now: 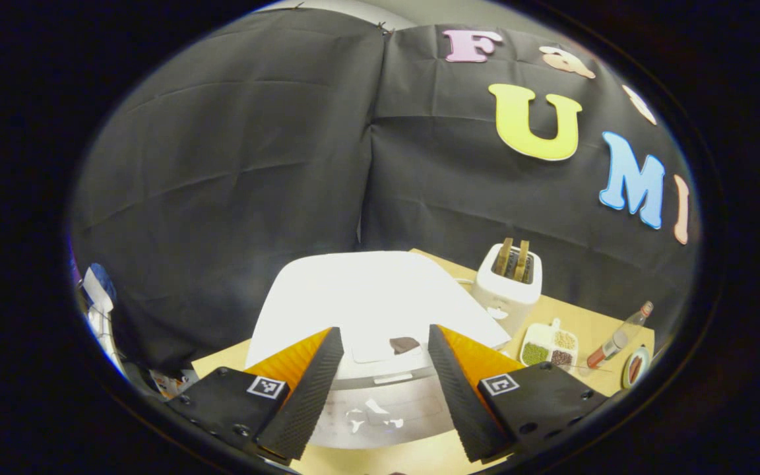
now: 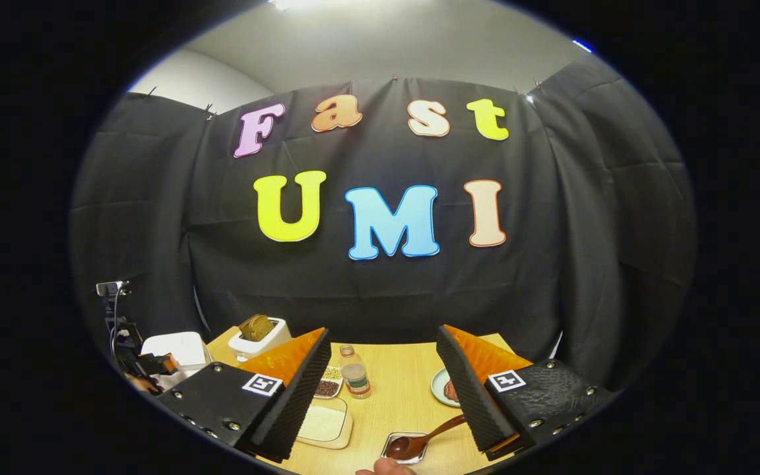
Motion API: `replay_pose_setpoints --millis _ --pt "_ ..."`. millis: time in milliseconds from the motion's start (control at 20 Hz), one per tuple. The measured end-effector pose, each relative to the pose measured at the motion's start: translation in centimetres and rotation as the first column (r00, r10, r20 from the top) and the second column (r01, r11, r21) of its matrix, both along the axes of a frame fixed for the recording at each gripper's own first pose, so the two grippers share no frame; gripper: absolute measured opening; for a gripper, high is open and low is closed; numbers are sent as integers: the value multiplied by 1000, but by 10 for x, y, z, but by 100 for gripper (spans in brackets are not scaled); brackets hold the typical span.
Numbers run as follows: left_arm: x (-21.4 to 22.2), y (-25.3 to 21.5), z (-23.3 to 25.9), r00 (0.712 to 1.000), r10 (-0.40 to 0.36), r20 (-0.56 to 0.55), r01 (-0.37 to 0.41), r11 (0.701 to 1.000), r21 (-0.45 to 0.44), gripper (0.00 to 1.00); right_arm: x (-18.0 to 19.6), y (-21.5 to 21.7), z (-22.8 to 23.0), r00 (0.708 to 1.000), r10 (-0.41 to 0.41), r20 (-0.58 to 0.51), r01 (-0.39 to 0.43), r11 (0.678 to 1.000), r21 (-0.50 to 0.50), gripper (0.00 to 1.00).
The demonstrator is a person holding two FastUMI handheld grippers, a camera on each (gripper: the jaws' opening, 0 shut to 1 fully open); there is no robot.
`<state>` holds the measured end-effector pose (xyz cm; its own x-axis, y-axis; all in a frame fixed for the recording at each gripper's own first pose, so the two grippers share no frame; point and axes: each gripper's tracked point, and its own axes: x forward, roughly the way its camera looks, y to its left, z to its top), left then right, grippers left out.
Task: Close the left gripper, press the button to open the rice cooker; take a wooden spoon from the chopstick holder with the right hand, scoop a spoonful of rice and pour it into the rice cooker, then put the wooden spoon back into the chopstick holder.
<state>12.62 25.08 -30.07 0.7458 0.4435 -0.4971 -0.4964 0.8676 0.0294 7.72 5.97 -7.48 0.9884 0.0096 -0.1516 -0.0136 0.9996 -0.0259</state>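
The white rice cooker (image 1: 367, 297) sits straight ahead of my left gripper (image 1: 384, 333), lid down, with a dark button patch (image 1: 404, 344) on its front. This gripper is open, its fingers either side of the cooker's front and holding nothing. In the right gripper view the cooker (image 2: 175, 348) is far left, the left gripper (image 2: 149, 365) next to it. My right gripper (image 2: 383, 333) is open and empty. Below it a brown wooden spoon (image 2: 419, 441) rests with its bowl in a small rectangular holder (image 2: 390, 439), its handle reaching up to the right finger (image 2: 469, 396). A white dish of rice (image 2: 324, 422) lies left of the holder.
A white toaster (image 1: 508, 284) with bread stands right of the cooker. Beyond it are a divided dish of beans (image 1: 548, 346), a clear bottle (image 1: 617, 336) and a small plate (image 1: 636, 366). A fingertip (image 2: 386, 467) shows at the bottom edge. A camera on a stand (image 2: 113, 290) is at far left.
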Motion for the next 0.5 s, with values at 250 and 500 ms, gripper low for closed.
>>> replay_pose_setpoints --millis 250,500 --pt "-1 2 -4 1000 -16 1 16 1000 5 89 -9 26 -13 1000 16 -26 -16 1000 -8 98" --pt "-2 4 -20 998 -24 -50 23 1000 -15 92 -22 43 -22 999 10 -39 -11 1000 -13 98"
